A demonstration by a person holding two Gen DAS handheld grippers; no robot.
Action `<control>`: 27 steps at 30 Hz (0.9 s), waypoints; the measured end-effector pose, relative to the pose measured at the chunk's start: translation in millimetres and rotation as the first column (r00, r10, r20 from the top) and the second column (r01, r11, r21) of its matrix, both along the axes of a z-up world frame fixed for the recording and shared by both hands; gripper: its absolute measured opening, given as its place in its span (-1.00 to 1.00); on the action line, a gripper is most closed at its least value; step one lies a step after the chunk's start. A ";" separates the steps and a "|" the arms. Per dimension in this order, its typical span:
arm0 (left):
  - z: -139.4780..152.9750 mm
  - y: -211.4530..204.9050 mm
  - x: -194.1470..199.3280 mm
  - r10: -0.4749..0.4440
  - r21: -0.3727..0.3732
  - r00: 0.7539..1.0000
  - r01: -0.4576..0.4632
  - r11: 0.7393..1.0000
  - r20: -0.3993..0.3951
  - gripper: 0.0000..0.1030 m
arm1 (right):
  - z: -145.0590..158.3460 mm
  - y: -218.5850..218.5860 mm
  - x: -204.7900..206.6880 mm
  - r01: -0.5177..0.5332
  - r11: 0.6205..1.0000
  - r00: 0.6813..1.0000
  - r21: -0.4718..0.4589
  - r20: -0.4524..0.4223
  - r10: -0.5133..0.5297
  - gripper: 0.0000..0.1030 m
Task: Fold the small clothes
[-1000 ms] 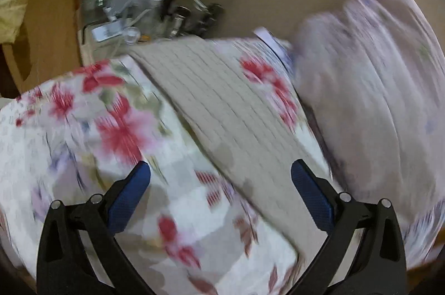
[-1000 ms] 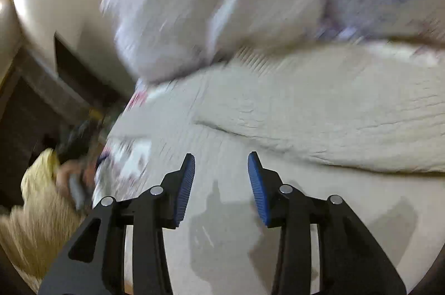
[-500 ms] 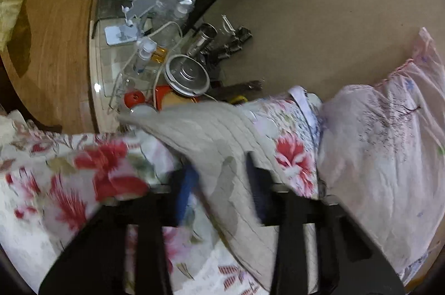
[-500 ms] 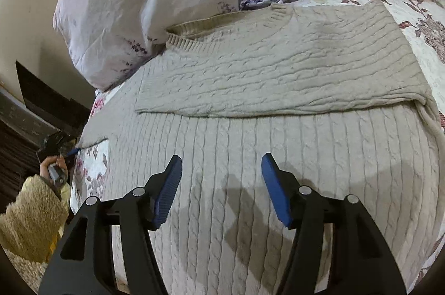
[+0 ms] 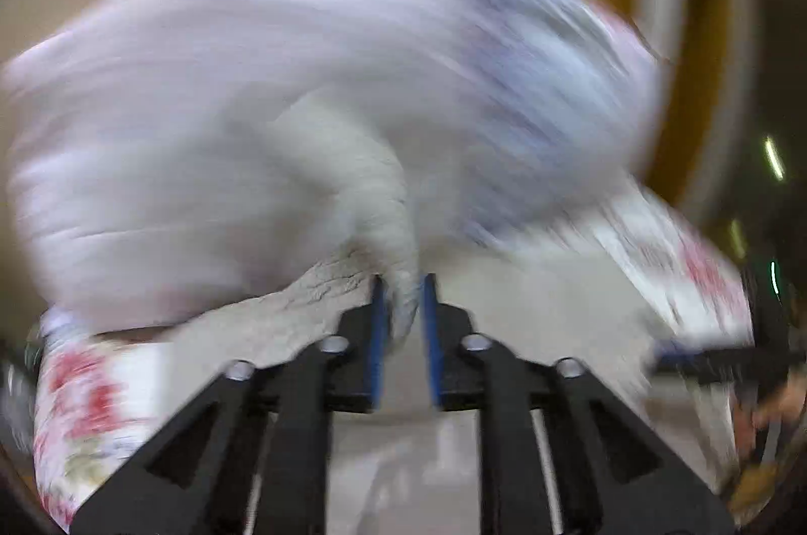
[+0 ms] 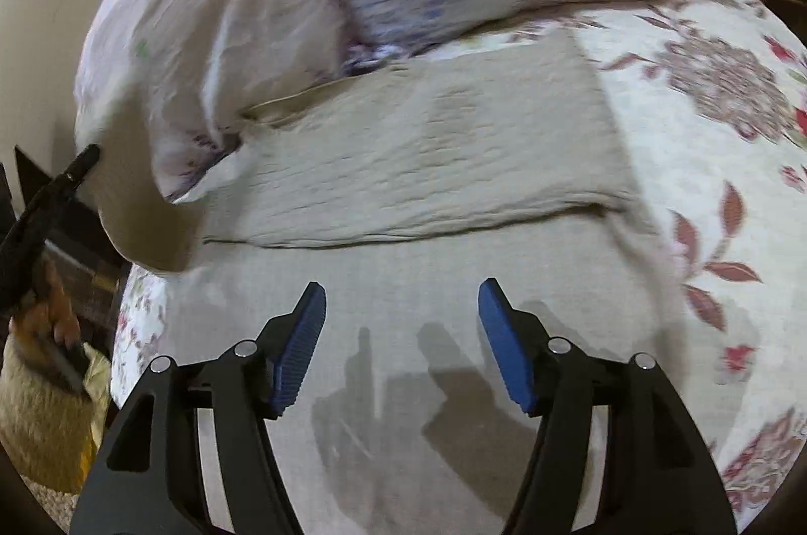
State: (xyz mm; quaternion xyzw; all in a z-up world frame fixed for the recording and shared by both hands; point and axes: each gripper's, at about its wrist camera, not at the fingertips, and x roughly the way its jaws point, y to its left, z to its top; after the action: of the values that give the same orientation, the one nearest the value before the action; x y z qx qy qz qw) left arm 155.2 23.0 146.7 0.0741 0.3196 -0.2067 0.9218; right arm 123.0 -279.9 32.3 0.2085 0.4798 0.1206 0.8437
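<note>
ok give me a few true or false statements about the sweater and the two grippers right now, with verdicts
1. The left gripper is clamped on a fold of the beige sweater. True.
2. The right gripper grips the sweater too. False: its jaws are spread wide, with nothing between them.
3. The sweater lies on a floral bedspread. True.
4. The pillow sits well away from the sweater. False: it overlaps the sweater's far left part.
5. The left wrist view is sharp. False: it is heavily blurred except near the jaws.
</note>
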 end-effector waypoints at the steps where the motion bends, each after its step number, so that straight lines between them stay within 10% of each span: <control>1: -19.2 -42.8 -3.5 -0.054 0.097 0.997 0.059 0.993 -0.054 -0.45 | -2.4 -6.2 -0.3 0.010 1.000 1.000 -0.001 -0.010 -0.010 0.27; 3: -40.0 -60.9 -9.4 -0.055 0.161 0.993 0.072 0.984 -0.108 -0.43 | -5.6 -24.1 -4.5 0.032 0.999 0.999 0.002 -0.038 -0.032 0.27; 7: -57.3 -4.7 -33.8 0.156 0.095 0.969 -0.140 0.986 -0.189 0.28 | -5.8 -70.8 -35.0 0.087 0.996 0.995 0.013 -0.056 -0.087 0.27; 14: -102.5 109.8 -119.1 0.388 0.064 0.825 -0.398 0.915 -0.411 0.33 | -38.4 -105.7 -89.3 0.093 0.976 0.976 0.199 -0.214 -0.050 -0.02; 20: -117.8 132.9 -187.7 0.317 -0.138 0.774 -0.458 0.878 -0.548 -0.01 | -58.4 -86.6 -126.4 0.027 0.916 0.951 0.401 -0.291 0.100 -0.70; 27: -130.2 123.6 -221.2 0.198 -0.279 0.724 -0.482 0.831 -0.661 -0.66 | -60.5 -71.6 -137.0 -0.012 0.878 0.944 0.478 -0.283 0.168 -0.82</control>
State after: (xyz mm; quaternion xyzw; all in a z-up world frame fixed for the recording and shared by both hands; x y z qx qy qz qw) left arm -66.0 146.7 16.5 -0.2638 0.5515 -0.1069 0.7841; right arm -14.0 -351.4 -28.3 0.4005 0.5743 0.2378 0.6732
